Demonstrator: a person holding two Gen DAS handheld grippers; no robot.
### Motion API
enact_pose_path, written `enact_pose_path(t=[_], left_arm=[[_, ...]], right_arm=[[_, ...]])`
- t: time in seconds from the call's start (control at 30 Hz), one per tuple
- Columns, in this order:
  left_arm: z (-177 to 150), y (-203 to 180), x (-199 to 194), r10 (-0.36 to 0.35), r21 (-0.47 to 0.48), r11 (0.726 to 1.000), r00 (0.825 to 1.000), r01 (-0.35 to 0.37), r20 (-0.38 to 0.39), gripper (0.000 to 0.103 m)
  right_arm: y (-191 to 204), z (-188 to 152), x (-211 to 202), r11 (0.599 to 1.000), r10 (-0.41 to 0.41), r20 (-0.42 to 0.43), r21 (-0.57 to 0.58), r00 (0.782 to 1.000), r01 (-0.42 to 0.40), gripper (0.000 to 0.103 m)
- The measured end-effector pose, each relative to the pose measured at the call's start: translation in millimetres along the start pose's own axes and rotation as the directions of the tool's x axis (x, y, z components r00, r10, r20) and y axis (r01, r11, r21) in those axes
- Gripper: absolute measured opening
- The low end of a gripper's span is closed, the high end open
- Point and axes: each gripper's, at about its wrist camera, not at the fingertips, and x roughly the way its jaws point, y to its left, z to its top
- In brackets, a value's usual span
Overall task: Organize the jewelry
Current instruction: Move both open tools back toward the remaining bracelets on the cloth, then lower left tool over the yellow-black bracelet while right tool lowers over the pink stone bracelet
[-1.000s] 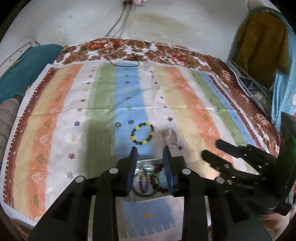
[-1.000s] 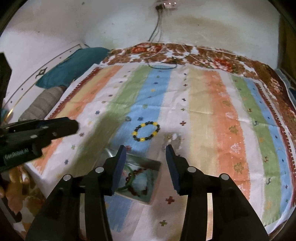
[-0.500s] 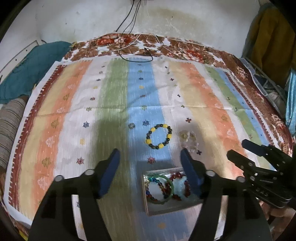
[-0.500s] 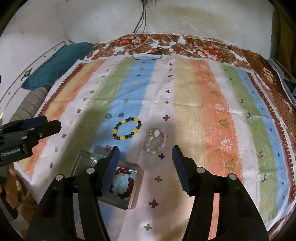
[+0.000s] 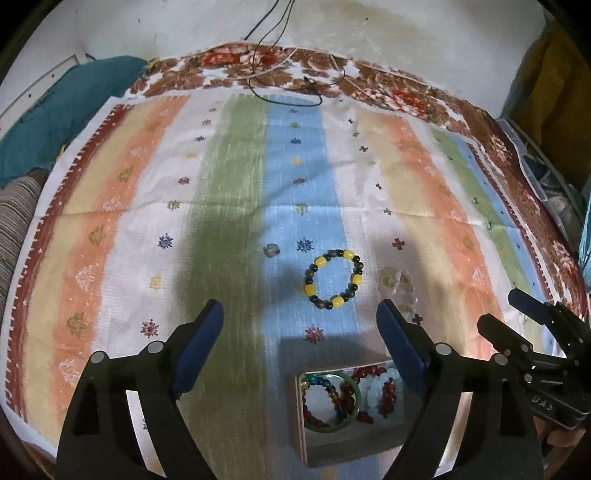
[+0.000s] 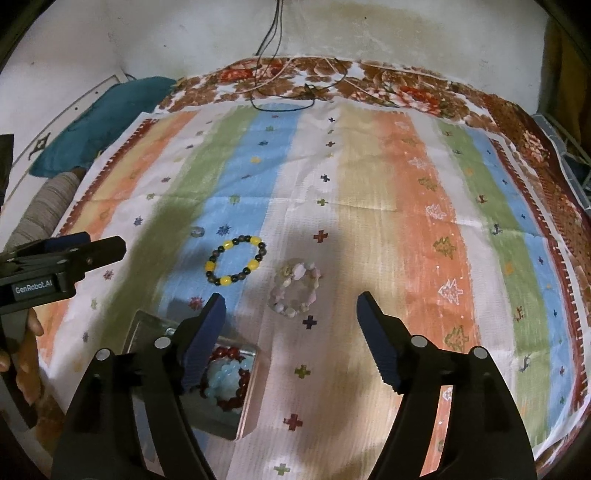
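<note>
Striped cloth (image 5: 229,221), in bands of orange, cream, green, blue and white with small woven motifs, covered nearly the whole surface; a brown floral spread (image 5: 369,77) showed past its upper and right edges, and a stained white wall (image 6: 406,33) closed the top of both views. Broad bare cloth lay open across the upper half and down the right side of the right wrist view. Teal cushion (image 6: 99,118) at the upper left edge; dark cable (image 5: 288,99) looped at the top centre.

Item 1: yellow-and-dark bead bracelet (image 5: 333,278), a closed ring lying flat on the blue band, centre of the left wrist view, apart from all else.

Item 2: pale pink-and-white bead bracelet (image 6: 295,291), flat on the white band, just right of item 1, not touching it.

Item 3: small grey bead (image 5: 271,250), alone, upper left of item 1.

Item 4: clear rectangular box (image 5: 306,443) at lower centre, holding a green bangle, multicoloured beads, dark red beads and a pale blue bead bracelet.

Left claw (image 5: 300,321): had just been opening, fingers spread wide, nothing between them but cloth, item 1 just beyond the tips.

Right claw (image 6: 291,314): likewise had just been opening, spread and empty, item 2 just beyond its tips, the box under its left finger (image 6: 203,339).
</note>
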Motion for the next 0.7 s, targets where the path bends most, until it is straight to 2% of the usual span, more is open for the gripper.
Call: enact_pose_path(t=[0.4, 0.7], left_arm=[[15, -14, 38, 0.017, 0.053, 0.998, 0.999, -0.015, -0.047, 0.086], [19, -13, 69, 0.015, 0.055, 0.998, 0.994, -0.009, -0.11, 0.086]], right_arm=[[-12, 8, 35, 0.999, -0.042, -0.063, 0.013, 0.997, 0.043, 0.077], [-18, 13, 56, 0.998, -0.057, -0.1, 0.009, 0.993, 0.058, 0.077]])
